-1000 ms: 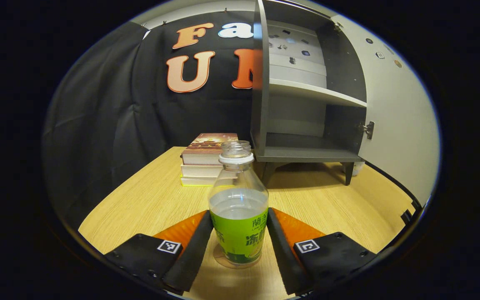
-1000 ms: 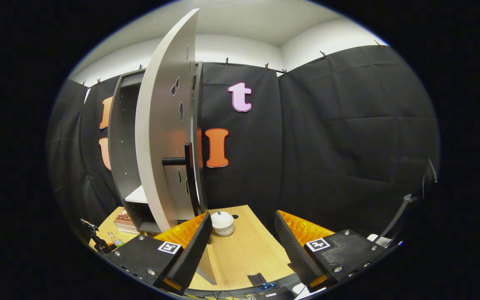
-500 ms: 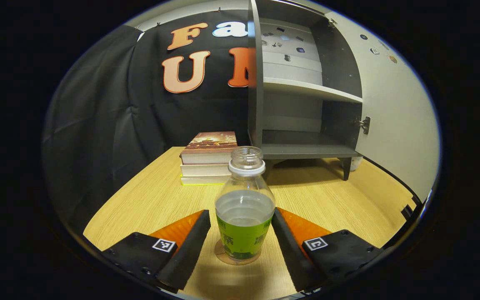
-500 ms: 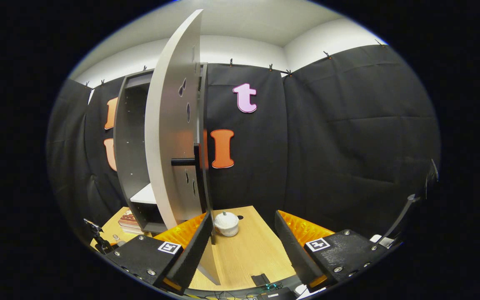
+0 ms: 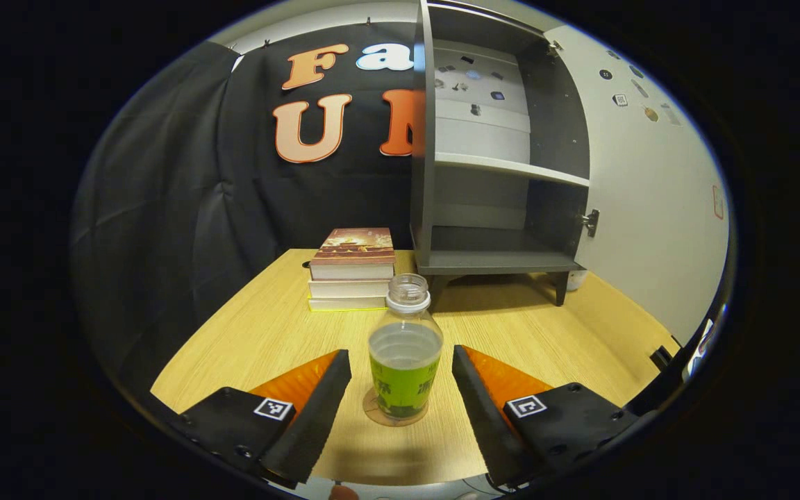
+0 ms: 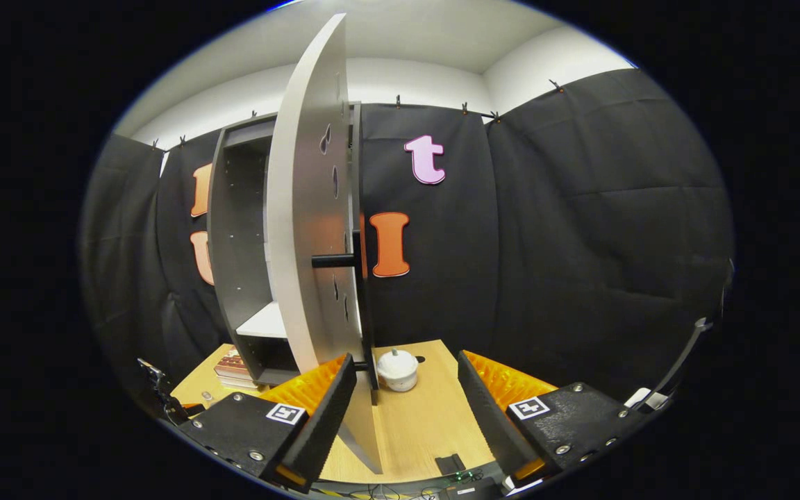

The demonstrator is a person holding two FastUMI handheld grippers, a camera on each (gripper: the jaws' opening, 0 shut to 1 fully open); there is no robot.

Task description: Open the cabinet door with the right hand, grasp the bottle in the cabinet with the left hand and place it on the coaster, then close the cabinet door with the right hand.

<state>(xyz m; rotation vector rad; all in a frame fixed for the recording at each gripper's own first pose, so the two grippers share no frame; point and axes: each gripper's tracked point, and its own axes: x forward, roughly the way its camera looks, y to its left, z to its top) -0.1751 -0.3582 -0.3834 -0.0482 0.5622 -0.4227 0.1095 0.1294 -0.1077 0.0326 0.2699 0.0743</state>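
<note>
Bottle (image 5: 405,361): clear plastic, uncapped, green label, part filled with liquid. Stands upright on the coaster (image 5: 392,417), a thin round disc on the counter (image 5: 261,333). Touched by nothing.

Left claw (image 5: 400,389): open, fingers spread to either side of the bottle and clear of it.

Books (image 5: 351,269): stack of three, flat on the counter beyond the bottle, just left of the cabinet.

Cabinet (image 5: 494,167): grey, on short legs, at the far side of the counter. Lower compartment bare; one shelf above.

Cabinet door (image 6: 310,229): pale, swung wide open on its hinges. In the right gripper view it stands edge-on, with a dark bar handle (image 6: 351,260) on its outer face.

Right claw (image 6: 403,396): open, holding nothing, low and near the door's bottom edge, not in contact with the handle as far as can be seen.

Small white lidded pot (image 6: 397,368): on the counter behind the door.

Step in hand, as judged: placing looks complete; closing the door remains.

Next move calls for: right claw to reach the handle or outer face and swing the door shut, left claw kept clear of the bottle.
</note>
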